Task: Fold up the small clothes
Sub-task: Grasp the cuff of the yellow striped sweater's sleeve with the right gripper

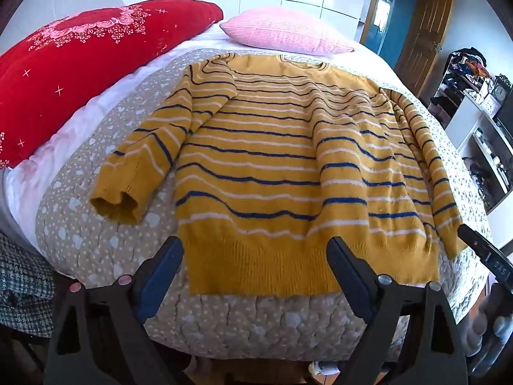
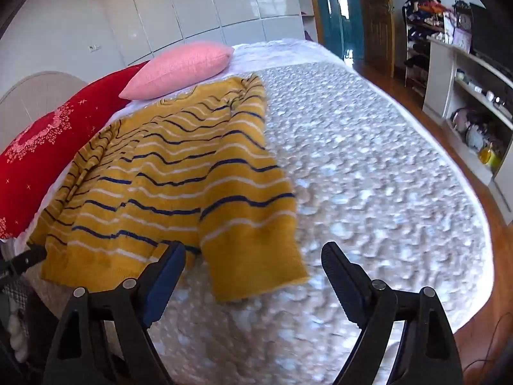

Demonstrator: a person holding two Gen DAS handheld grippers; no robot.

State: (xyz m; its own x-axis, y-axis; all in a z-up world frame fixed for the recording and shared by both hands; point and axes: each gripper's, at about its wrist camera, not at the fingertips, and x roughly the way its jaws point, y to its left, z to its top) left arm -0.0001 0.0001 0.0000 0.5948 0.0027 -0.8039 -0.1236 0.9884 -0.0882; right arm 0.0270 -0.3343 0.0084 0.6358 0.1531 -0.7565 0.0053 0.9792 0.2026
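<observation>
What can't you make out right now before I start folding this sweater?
- Sweater underside and neck label: hidden against the quilt, both views.
- Right sleeve cuff and nearby quilt: motion-blurred, right view.
- Shelf items: too small, at the fisheye edge.
- Near bed edge: behind left gripper and right gripper.

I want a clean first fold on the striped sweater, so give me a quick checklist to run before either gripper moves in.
1. Left gripper open, empty: ok.
2. Right gripper open, empty: ok.
3. Sweater lying flat: not ok, ripples across the body.
4. Left sleeve spread out beside the body: ok.
5. Right sleeve spread out: not ok, it lies against the body.
6. Pink pillow off the collar: cannot tell.
</observation>
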